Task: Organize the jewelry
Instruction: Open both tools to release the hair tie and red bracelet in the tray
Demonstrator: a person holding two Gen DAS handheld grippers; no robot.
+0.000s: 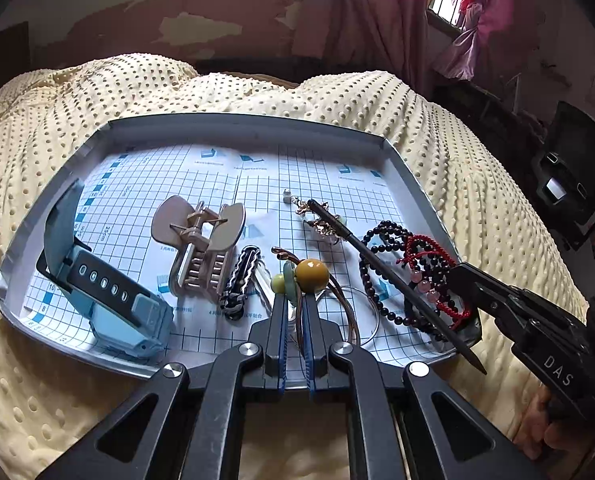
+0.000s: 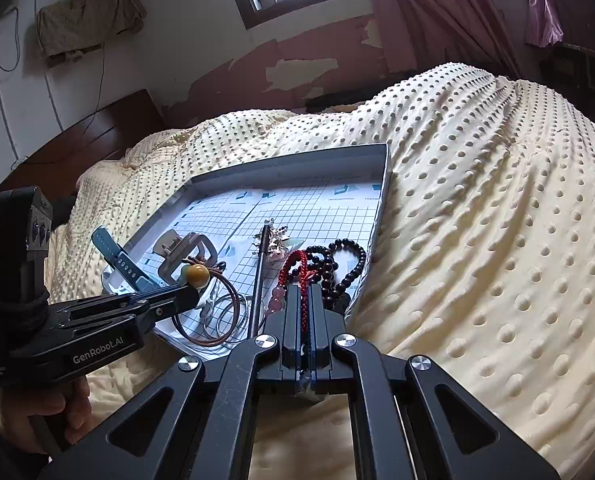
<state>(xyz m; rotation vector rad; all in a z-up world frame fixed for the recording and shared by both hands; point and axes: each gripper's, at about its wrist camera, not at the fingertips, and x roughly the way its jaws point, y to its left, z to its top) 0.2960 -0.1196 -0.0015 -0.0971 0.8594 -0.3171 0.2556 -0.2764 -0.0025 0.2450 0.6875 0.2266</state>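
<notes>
A grey tray lined with grid paper lies on a bed. My left gripper is shut on a brown cord bracelet with a yellow bead and green beads, at the tray's near edge. From the right wrist view the same gripper comes in from the left with that bead at its tip. My right gripper is shut on a red cord bracelet with pink beads, at the tray's right corner. Tangled with the red cord is a dark bead bracelet. A black hair stick lies diagonally across both.
A light blue watch stands at the tray's left, with a metal claw clip and a black-and-white barrette beside it. A dotted cream blanket surrounds the tray. A hand holds the left gripper's handle.
</notes>
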